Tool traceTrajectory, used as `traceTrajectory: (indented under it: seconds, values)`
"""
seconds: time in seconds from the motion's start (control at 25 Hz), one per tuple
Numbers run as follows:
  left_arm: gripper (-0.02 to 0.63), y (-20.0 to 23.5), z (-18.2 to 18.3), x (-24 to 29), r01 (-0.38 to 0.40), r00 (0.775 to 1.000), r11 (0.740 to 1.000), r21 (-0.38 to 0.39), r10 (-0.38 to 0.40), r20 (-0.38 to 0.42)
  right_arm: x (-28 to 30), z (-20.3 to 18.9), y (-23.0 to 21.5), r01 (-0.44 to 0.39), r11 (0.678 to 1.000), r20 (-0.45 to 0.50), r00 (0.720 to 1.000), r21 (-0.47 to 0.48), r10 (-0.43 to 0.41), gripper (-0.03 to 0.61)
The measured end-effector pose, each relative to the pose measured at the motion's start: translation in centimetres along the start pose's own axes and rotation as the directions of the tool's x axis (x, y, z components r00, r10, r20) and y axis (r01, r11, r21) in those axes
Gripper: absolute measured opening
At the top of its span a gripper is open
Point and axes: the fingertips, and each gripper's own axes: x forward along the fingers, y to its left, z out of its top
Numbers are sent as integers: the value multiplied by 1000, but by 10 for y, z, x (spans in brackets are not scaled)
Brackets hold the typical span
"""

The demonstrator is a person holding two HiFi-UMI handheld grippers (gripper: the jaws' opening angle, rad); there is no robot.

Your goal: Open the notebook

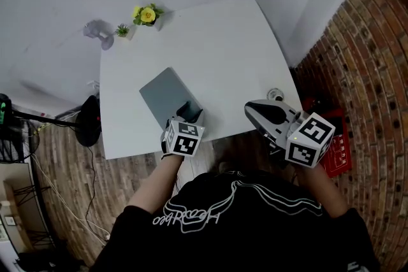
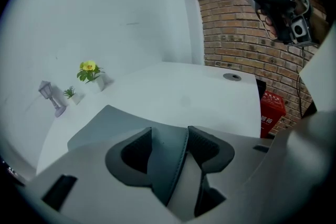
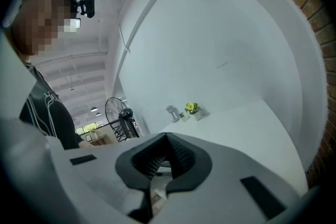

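Grey notebook (image 1: 164, 93) sits near the front edge of the white table (image 1: 223, 41), left gripper (image 1: 189, 113) clamped on its near edge, right gripper (image 1: 256, 110) closed on nothing; it looks thin, light and flexy, so probably best peeled from that edge.

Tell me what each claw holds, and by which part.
The left claw is shut on the grey notebook's near edge. The right claw is shut on nothing, clear of the table.

Table (image 1: 223, 48) w/ flower (image 1: 147, 14), lamp (image 1: 101, 34)
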Motion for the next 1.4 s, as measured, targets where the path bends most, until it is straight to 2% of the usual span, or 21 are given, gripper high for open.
traceTrajectory:
  seconds: [0.24,0.44,0.64,0.92,1.4]
  values:
    - [215,-2,0,-2,19,1000,1000,2,-19,4,9,-2,5,-22,1000,-17,1000,-7,22,3]
    - [155,-4,3,-4,43,999,999,-19,-43,8,16,0,6,-29,1000,-20,999,-6,29,5]
    - [126,-7,4,-7,64,998,998,-28,-64,8,19,0,9,-38,999,-28,999,-19,37,5]
    - [89,-8,12,-16,93,995,995,-46,-91,39,23,-2,14,-36,999,-40,999,-24,35,5]
    - [57,4,23,-47,162,983,983,-84,-153,103,37,4,49,-49,998,-52,998,-33,47,5]
